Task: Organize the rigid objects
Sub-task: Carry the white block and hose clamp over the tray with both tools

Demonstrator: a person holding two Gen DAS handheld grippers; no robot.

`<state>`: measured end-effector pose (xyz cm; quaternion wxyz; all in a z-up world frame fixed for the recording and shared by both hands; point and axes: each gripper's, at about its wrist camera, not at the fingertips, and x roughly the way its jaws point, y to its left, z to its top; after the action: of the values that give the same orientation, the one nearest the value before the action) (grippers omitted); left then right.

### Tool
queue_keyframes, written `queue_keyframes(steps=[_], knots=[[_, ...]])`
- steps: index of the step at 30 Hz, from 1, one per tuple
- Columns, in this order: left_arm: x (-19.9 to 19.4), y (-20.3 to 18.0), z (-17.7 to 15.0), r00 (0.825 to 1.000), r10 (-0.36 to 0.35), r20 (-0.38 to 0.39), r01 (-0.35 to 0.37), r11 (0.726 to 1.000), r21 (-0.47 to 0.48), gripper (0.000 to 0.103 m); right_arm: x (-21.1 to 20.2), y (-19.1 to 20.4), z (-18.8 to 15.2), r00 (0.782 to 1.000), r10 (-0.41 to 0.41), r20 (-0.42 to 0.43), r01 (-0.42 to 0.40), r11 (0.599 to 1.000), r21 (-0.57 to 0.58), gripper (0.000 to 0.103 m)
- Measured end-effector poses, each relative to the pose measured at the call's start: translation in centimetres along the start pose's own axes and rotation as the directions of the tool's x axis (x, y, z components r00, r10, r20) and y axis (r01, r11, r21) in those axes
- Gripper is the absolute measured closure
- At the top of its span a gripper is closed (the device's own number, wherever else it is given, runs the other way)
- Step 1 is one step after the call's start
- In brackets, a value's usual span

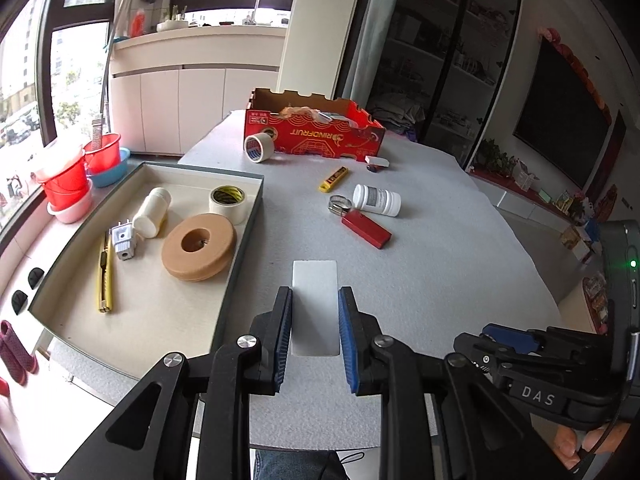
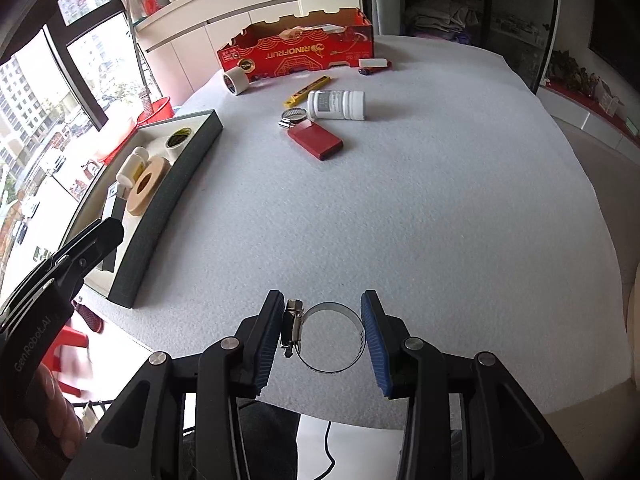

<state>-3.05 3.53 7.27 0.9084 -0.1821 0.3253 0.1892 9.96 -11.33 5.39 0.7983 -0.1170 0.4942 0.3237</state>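
My left gripper (image 1: 315, 300) is shut on a flat white rectangular block (image 1: 315, 304), held above the grey table near the tray's right wall. My right gripper (image 2: 322, 312) is shut on a metal hose clamp (image 2: 326, 336), held above the table's front edge. The grey tray (image 1: 240, 240) holds a tan foam ring (image 1: 199, 246), a white bottle (image 1: 152, 212), a tape roll (image 1: 228, 203), a white plug (image 1: 123, 241) and a yellow utility knife (image 1: 105, 276). On the table lie a red block (image 1: 366, 230), a second hose clamp (image 1: 340, 203), a white bottle (image 1: 377, 199) and a yellow cutter (image 1: 333, 179).
A red cardboard box (image 1: 312, 132) stands at the table's far side, with a tape roll (image 1: 259, 148) leaning at its left and a white eraser (image 1: 377, 161) at its right. Red and pink basins (image 1: 76, 184) stack left of the tray. The tray also shows in the right wrist view (image 2: 168, 184).
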Motion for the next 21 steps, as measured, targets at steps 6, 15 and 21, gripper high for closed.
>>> queue_keyframes(steps=[6,15,21], knots=[[-1.7,4.4,3.1,0.994,0.076,0.082,-0.070,0.995,-0.071,0.078,-0.2,4.6,3.4,0.997,0.060,0.038,-0.056,0.994,-0.096,0.062],[-3.4,10.2,6.0,0.969,0.203,0.139,-0.182,0.972,-0.150,0.078,0.1,10.8,7.2,0.985,0.162,0.056,-0.146,0.966,-0.212,0.062],[-3.3,13.3,6.7,0.950,0.284,0.126,-0.257,0.947,-0.195,0.078,0.8,13.9,9.2,0.977,0.207,0.053,-0.186,0.946,-0.266,0.062]])
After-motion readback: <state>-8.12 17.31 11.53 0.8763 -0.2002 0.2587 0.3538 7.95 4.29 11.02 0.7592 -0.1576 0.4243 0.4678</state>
